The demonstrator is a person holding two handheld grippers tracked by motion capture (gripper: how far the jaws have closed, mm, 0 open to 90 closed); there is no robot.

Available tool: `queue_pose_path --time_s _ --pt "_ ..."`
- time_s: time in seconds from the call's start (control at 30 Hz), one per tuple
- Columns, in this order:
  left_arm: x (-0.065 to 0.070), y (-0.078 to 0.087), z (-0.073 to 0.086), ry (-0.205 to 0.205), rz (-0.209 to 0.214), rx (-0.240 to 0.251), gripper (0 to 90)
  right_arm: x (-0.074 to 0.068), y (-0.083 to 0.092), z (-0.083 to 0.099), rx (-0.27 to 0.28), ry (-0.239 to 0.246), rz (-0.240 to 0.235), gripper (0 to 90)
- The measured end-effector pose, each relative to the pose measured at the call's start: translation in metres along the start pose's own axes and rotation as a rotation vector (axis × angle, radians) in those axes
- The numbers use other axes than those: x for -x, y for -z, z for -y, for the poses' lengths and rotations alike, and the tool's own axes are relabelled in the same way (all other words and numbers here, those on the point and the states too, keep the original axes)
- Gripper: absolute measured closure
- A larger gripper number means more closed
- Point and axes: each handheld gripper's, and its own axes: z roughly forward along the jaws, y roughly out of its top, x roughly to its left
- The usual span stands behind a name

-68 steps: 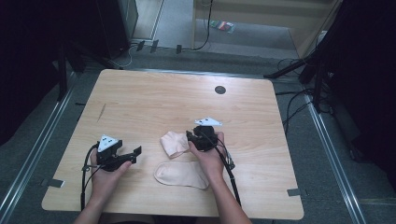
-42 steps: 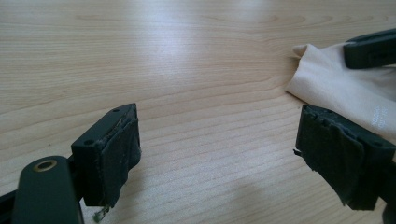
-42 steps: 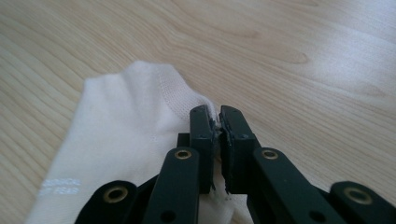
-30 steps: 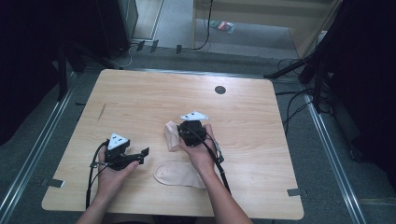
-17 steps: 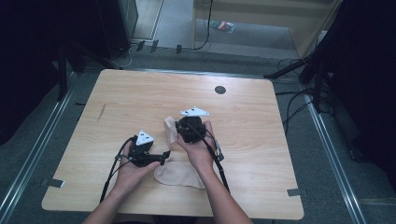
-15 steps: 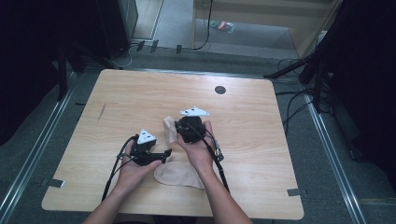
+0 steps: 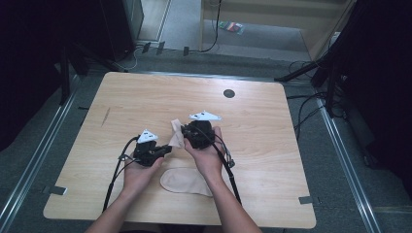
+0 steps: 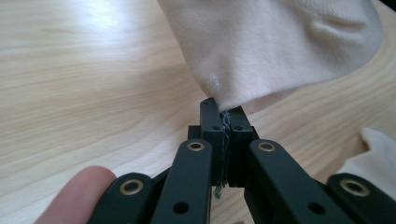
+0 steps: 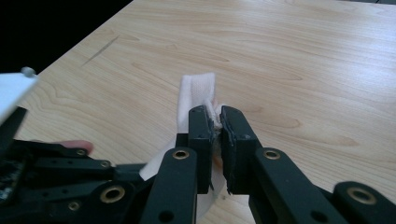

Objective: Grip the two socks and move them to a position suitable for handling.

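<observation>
The small pale pink cloth sock [image 7: 176,139] is pinched by the left gripper [image 8: 225,116], whose jaws have just been closing, and by the right gripper [image 9: 216,122]. It should be pulled gently flat, then laid at 12 o'clock of the other pale sock [image 7: 186,181] on the wooden counter [image 7: 272,131].

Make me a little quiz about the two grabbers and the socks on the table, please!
1. True or false: the left gripper has just been closing, and its jaws now pinch the edge of the held sock.
2. What does the right gripper hold? A) a pen B) the held sock C) nothing
3. Fill in: the flat sock lies on the table near the person's ____.

Key
1. True; cloth sits between the shut jaws in the left gripper view.
2. B; both grippers grip it, seen in the high view at.
3. Forearms, at the table's near edge.
</observation>
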Motion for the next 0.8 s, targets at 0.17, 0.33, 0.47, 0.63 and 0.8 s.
queue_pose_path --time_s 0.17,0.33,0.47,0.63,0.8 --pt "-0.001 0.011 -0.001 -0.053 -0.131 0.025 90.0 -0.001 0.001 0.0 0.008 0.008 0.0 84.1" --pt "0.004 0.016 0.0 -0.134 -0.262 0.014 90.0 -0.005 -0.002 0.002 0.008 0.01 -0.007 84.8" --pt "0.004 0.019 0.002 -0.194 -0.34 0.01 90.0 -0.007 -0.004 0.003 0.007 0.007 -0.013 87.7" --pt "0.005 0.025 0.003 -0.183 -0.306 0.071 87.0 -0.008 -0.003 0.003 0.022 0.028 -0.02 88.8" --pt "0.0 0.022 0.005 -0.15 -0.182 0.061 66.7 0.004 0.003 0.003 0.031 0.025 0.007 89.2"
